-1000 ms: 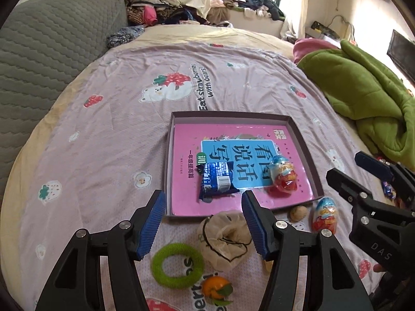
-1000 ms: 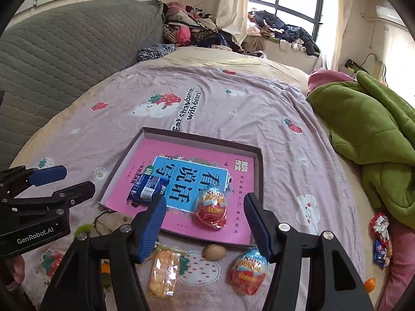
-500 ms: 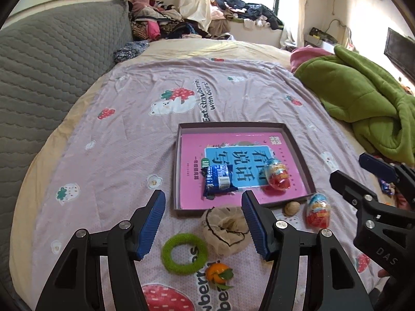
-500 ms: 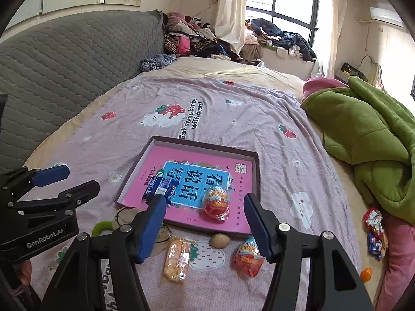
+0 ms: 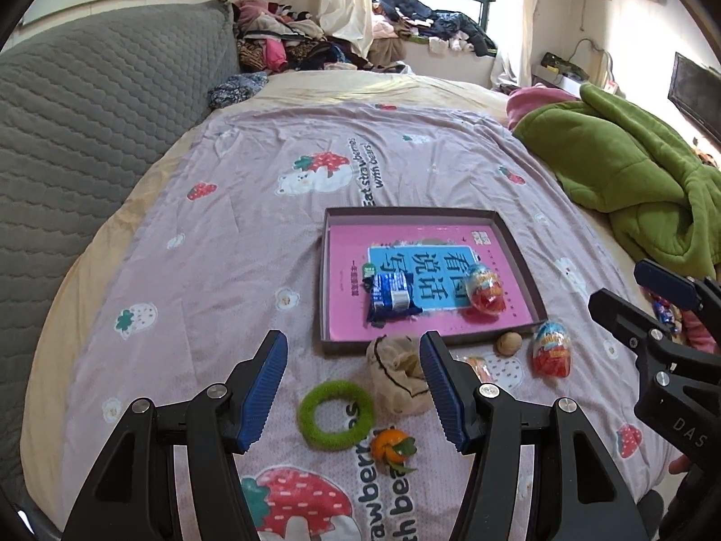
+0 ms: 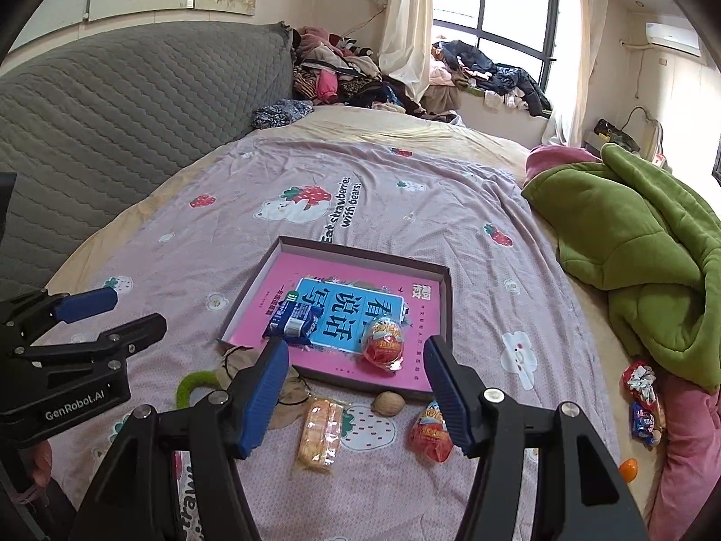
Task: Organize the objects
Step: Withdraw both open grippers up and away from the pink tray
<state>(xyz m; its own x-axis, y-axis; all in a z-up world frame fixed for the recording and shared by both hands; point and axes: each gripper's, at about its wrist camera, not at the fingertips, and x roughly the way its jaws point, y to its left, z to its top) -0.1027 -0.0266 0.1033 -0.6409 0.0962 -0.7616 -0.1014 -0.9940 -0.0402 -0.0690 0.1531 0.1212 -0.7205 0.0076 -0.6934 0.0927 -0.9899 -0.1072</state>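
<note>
On the bed (image 5: 252, 207) sits a tray (image 5: 322, 270) holding a snack pack (image 5: 391, 298) (left) and an egg (image 5: 484, 288); a ring (image 5: 335, 414) lies before it.

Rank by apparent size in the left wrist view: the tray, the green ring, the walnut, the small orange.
1. tray
2. green ring
3. small orange
4. walnut

The last two look close in size; the orange lies nearer the camera, so their order is unsure.

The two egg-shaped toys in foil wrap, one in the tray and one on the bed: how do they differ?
The egg in the tray lies inside the tray, on the pink book cover. The egg on the bed lies outside it, on the sheet beside a walnut. In the right wrist view the right gripper partly hides the outside egg; the tray egg shows whole. Both have colourful wrap with a red lower half.
</note>
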